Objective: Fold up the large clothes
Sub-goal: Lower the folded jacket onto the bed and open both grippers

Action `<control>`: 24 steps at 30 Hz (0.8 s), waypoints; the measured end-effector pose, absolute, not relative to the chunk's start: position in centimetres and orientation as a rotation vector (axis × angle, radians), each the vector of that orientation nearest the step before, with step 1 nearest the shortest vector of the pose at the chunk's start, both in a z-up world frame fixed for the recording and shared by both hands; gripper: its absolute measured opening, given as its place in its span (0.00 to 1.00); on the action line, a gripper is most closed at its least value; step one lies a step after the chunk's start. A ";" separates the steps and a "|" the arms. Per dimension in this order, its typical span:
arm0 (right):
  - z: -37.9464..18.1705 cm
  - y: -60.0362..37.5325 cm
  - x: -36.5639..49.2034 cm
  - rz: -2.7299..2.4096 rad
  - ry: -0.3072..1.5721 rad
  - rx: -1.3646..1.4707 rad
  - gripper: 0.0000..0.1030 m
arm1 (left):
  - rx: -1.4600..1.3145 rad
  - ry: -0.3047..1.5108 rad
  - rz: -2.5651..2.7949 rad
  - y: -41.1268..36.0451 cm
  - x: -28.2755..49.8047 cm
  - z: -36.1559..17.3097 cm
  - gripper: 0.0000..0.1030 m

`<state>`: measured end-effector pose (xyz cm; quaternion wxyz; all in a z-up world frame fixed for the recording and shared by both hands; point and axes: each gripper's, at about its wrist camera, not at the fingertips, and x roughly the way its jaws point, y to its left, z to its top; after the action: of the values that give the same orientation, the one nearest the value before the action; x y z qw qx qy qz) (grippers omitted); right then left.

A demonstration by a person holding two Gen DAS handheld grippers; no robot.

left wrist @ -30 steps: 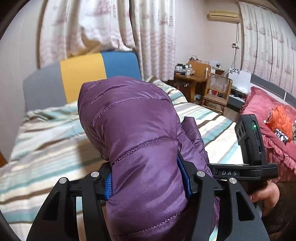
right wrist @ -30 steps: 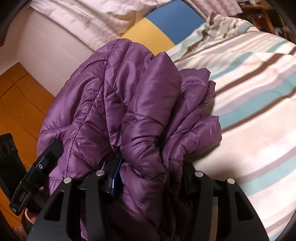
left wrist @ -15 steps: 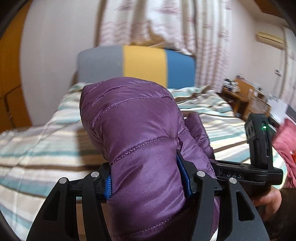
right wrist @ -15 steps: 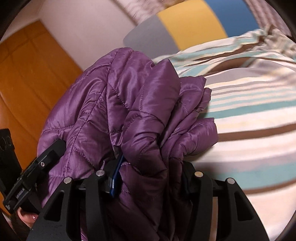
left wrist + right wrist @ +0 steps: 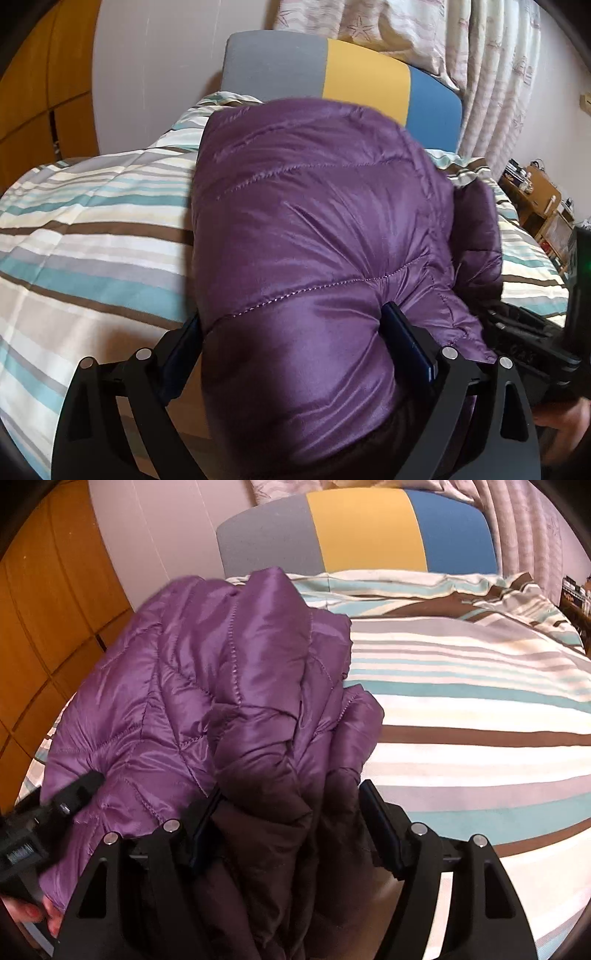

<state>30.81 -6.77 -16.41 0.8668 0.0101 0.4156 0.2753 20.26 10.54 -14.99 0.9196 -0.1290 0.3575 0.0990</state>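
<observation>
A folded purple quilted jacket (image 5: 314,221) bulges up between the fingers of my left gripper (image 5: 291,317), over the striped bed cover (image 5: 92,236). The left jaws are opening and stand wide; the puffy fabric still fills the gap and brushes both pads. In the right wrist view the same jacket (image 5: 207,686) lies bunched between the fingers of my right gripper (image 5: 291,790), whose jaws are also opening; its right pad (image 5: 380,823) stands just off the cloth. Each view shows the other gripper at the jacket's side.
The bed (image 5: 461,716) stretches to the right of the jacket, with a grey, yellow and blue headboard (image 5: 365,531) behind. Orange wooden panels (image 5: 40,609) stand at the left. Curtains (image 5: 480,55) and wooden furniture (image 5: 535,195) are far right. A hand (image 5: 44,912) holds the left gripper.
Both grippers swung left towards the headboard end of the bed and sank with the jacket. Both pairs of jaws, shut on the jacket before, have spread apart.
</observation>
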 end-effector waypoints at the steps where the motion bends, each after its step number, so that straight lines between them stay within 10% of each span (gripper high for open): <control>1: -16.4 -6.7 31.2 0.581 0.875 0.023 0.67 | -0.286 0.743 0.203 10.8 20.4 -14.8 0.90; 12: -7.7 -7.5 31.4 0.597 0.657 0.056 0.63 | -0.297 0.669 0.273 11.9 20.6 -8.1 0.92; 24: -14.1 -1.4 34.0 0.571 0.830 -0.105 0.45 | -0.224 0.826 0.353 12.6 28.5 -13.4 0.97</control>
<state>34.02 -1.40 -14.10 0.8745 -0.0503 0.3974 0.2736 28.52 12.58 -13.41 0.8947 -0.1079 0.3986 0.1704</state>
